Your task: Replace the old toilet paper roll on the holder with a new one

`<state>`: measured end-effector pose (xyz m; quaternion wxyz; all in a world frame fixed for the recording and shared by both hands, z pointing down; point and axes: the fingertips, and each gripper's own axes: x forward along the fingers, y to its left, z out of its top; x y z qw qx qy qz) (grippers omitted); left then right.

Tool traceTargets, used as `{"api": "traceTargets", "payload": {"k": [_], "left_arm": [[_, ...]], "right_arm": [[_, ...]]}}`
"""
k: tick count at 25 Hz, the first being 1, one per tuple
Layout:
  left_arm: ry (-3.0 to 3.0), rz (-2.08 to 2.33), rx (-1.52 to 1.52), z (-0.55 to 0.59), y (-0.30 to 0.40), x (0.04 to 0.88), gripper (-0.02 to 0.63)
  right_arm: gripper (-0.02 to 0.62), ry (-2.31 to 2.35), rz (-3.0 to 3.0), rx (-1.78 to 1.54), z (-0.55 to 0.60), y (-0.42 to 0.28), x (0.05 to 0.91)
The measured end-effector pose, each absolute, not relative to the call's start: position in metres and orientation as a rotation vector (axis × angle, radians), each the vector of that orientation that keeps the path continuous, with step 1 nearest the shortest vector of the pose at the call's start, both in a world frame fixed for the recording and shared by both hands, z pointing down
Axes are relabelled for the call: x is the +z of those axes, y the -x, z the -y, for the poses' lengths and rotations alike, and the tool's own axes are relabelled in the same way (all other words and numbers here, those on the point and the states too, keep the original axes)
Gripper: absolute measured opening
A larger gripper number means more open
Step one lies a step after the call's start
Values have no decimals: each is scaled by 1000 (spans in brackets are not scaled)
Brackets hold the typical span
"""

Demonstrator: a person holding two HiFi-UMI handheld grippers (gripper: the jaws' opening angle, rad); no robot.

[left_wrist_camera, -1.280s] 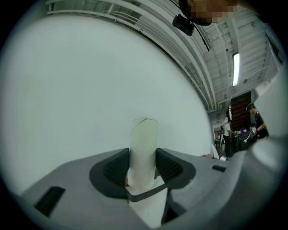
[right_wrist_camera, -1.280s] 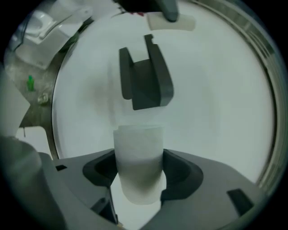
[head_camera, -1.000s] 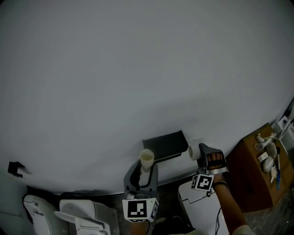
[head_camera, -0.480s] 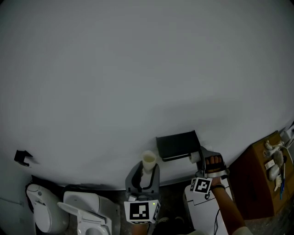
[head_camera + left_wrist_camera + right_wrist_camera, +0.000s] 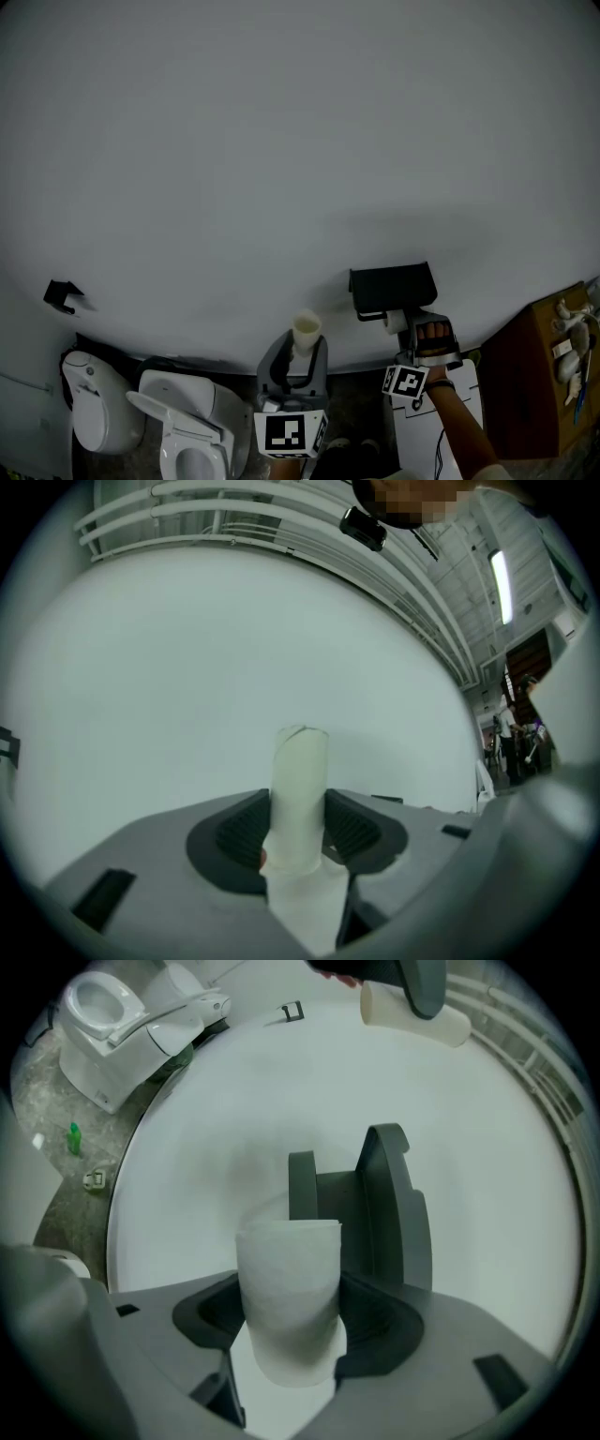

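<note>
The left claw (image 5: pixel 298 834) is clamped on the bare cardboard tube (image 5: pixel 300 766), held apart from the wall holder (image 5: pixel 375 1213). The right claw (image 5: pixel 291 1324) is clamped on the new roll (image 5: pixel 289 1274), near the holder, which appears empty. Judged step: fitting the new roll. The next move calls for aligning its core with the holder's arm.

A white ceramic toilet (image 5: pixel 199 417) is standing at the near left, a small black wall bracket (image 5: pixel 62 295) is hanging above it, and a brown cardboard box (image 5: pixel 525 380) is sitting at the right.
</note>
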<state>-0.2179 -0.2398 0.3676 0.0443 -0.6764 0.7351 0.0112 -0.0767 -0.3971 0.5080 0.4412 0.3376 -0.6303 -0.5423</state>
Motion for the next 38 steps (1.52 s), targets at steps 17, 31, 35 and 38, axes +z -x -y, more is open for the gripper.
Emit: {"api": "traceTargets", "payload": {"k": [17, 31, 35, 38], "left_arm": [[2051, -2269, 38, 228, 234, 372, 186], [2117, -2198, 66, 237, 212, 366, 186], [2114, -2197, 92, 238, 209, 361, 186], [2104, -2197, 98, 239, 209, 358, 186]], "right_arm": [[303, -854, 1641, -1324, 375, 107, 503], [310, -957, 2000, -955, 323, 86, 488], [308, -1134, 2240, -677, 319, 71, 454], [308, -1260, 2393, -456, 323, 58, 426]]}}
